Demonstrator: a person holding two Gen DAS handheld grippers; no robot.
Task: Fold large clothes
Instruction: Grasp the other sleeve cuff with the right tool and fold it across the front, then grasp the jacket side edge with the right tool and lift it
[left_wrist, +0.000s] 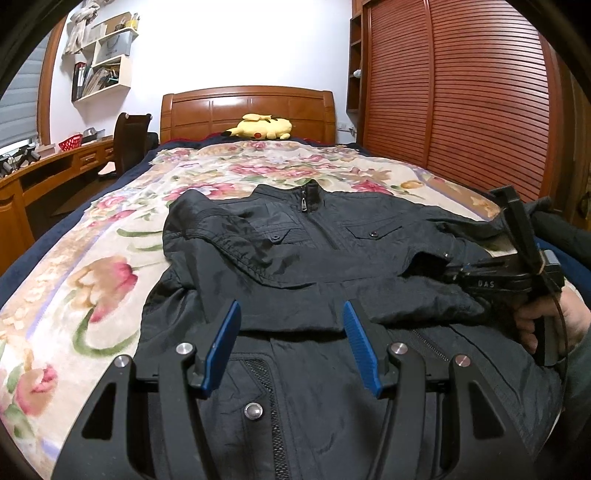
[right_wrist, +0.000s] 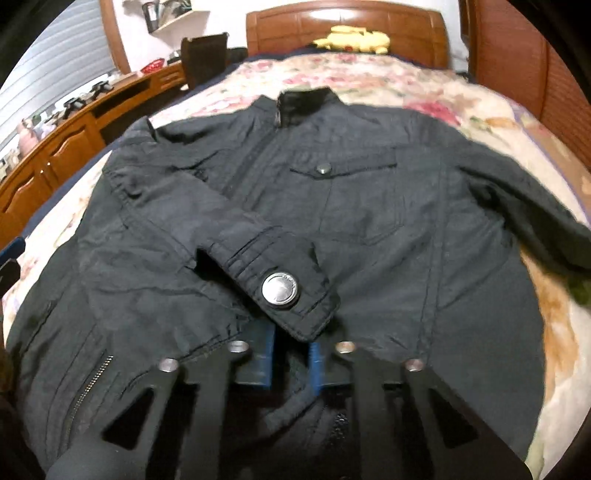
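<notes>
**Item: black jacket, laid out for folding on a bed**

Location: The jacket (left_wrist: 295, 258) is lying face up on the floral bedspread (left_wrist: 92, 266), collar toward the headboard (left_wrist: 247, 110), zip closed. One sleeve is lying folded in across the chest, its cuff (right_wrist: 280, 280) with a large metal snap resting near the middle of the front. The other sleeve is trailing out toward the side of the bed where the right hand (left_wrist: 554, 321) is working.

Handling: Judging by the creases and sheen, the cloth is looking like a thin, slightly slick woven shell with some lining: soft, limp, moderately heavy for a garment, not fragile. It is likely sliding over itself when dragged, so folds may be slipping open. Cuffs, hem and shoulder seams are offering the thickest, firmest places to pinch; a single layer of the shell is offering less purchase.

Left gripper (left_wrist: 291, 343): hovering over the lower front of the jacket, its blue fingers (left_wrist: 221, 343) standing about half open, holding nothing and not visibly touching the cloth.

Right gripper (right_wrist: 291, 363): pointing steeply down at the jacket beside the folded-in cuff, its fingers drawn almost together, with dark fabric appearing pinched between them. The view is blurred, so which layer is being held is not clear.
</notes>
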